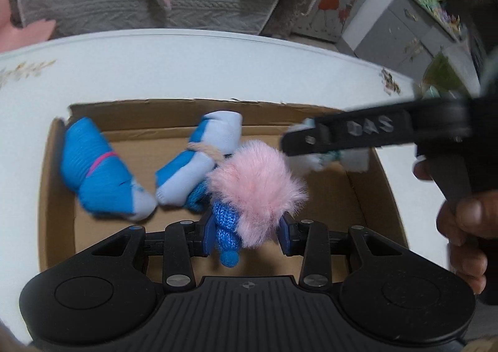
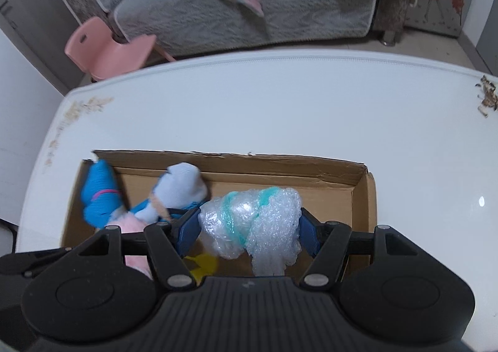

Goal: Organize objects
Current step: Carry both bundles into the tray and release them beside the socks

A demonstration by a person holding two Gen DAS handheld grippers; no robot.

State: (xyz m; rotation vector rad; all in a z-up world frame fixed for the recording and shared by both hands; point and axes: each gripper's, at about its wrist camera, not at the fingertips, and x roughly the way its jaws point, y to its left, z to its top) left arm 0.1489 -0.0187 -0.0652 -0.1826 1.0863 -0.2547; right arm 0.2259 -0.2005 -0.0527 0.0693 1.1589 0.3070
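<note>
A shallow cardboard box (image 1: 56, 171) (image 2: 364, 193) lies on a white table. Inside it are a blue rolled sock with a pink band (image 1: 93, 171) (image 2: 99, 193) and a light-blue and blue rolled sock with a beige band (image 1: 199, 159) (image 2: 180, 187). My left gripper (image 1: 247, 227) is shut on a blue knitted item with pink fur (image 1: 255, 181), held over the box. My right gripper (image 2: 249, 227) is shut on a bubble-wrap bundle tied with teal string (image 2: 258, 218) over the box's right half; it also shows in the left wrist view (image 1: 311, 146).
The white table (image 2: 280, 103) has floral marks at its corners. A yellow piece (image 2: 202, 268) lies on the box floor. A grey sofa (image 2: 249, 10) with clothes, a pink child's chair (image 2: 109, 50) and a grey cabinet (image 1: 404, 25) stand beyond the table.
</note>
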